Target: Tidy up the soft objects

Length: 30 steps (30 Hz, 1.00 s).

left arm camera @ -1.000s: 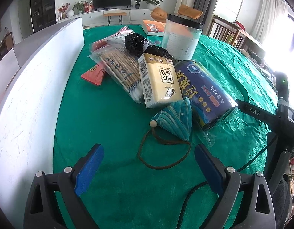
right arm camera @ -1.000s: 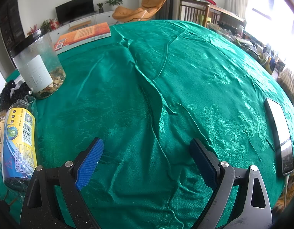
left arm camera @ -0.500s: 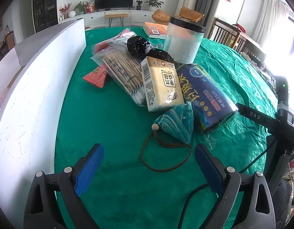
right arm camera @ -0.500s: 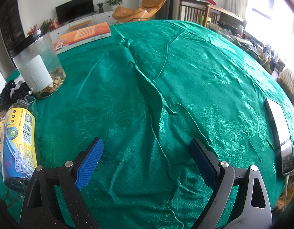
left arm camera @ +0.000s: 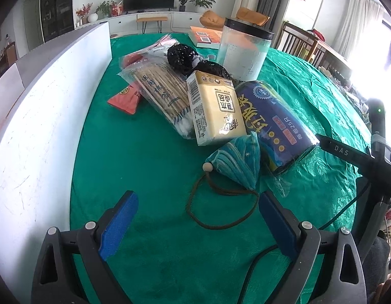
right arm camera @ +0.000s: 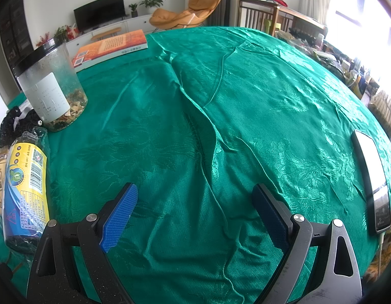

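**Soft pouch nearest the left gripper, ready to be pinched**

A white board [left arm camera: 43, 116] borders the bench [left arm camera: 149, 167] on the far left. The left gripper [left arm camera: 198, 215] hangs above the green cloth with its fingers wide and empty. Just ahead lies the teal striped pouch [left arm camera: 236, 162], touching the yellow tissue pack [left arm camera: 215, 109] and the blue roll of bags [left arm camera: 274, 119]. The pouch looks light, limp and easily crushed; its brown cord [left arm camera: 220, 215] loops loosely toward the fingers and may trail or snag. Pinching the plump fabric body looks safer than taking the cord. The right gripper [right arm camera: 195, 212] also has its fingers wide, empty, over bare cloth.
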Tool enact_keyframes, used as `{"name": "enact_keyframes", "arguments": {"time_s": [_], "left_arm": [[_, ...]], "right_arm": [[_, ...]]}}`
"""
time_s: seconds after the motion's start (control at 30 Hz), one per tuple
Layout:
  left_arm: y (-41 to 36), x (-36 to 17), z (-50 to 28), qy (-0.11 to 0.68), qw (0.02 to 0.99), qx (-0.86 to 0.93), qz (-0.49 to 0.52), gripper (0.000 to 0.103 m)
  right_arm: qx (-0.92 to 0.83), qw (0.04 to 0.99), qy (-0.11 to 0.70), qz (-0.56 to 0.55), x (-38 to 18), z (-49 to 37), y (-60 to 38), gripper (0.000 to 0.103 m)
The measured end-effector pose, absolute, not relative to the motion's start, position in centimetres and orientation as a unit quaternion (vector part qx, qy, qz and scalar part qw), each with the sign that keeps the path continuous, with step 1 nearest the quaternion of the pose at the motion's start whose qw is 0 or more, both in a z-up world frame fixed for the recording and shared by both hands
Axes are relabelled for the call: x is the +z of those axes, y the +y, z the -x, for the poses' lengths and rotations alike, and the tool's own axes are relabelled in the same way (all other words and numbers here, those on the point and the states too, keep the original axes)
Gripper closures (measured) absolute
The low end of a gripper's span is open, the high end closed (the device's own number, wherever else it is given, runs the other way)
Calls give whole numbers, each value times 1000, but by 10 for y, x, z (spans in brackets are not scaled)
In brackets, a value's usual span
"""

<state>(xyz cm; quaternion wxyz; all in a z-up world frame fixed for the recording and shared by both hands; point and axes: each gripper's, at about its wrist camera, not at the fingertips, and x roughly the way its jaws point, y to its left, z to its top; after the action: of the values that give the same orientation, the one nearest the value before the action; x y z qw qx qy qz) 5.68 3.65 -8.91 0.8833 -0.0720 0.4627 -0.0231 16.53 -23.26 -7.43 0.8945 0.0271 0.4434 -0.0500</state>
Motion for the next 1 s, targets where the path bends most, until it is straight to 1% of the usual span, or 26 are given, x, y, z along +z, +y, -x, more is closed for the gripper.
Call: {"name": "enact_keyframes", "arguments": {"time_s": [1.0], "left_arm": [[47, -84, -46, 459, 884, -26, 83, 7]], "right_arm": [[-50, 895, 443, -27, -74, -166, -233, 10]]}}
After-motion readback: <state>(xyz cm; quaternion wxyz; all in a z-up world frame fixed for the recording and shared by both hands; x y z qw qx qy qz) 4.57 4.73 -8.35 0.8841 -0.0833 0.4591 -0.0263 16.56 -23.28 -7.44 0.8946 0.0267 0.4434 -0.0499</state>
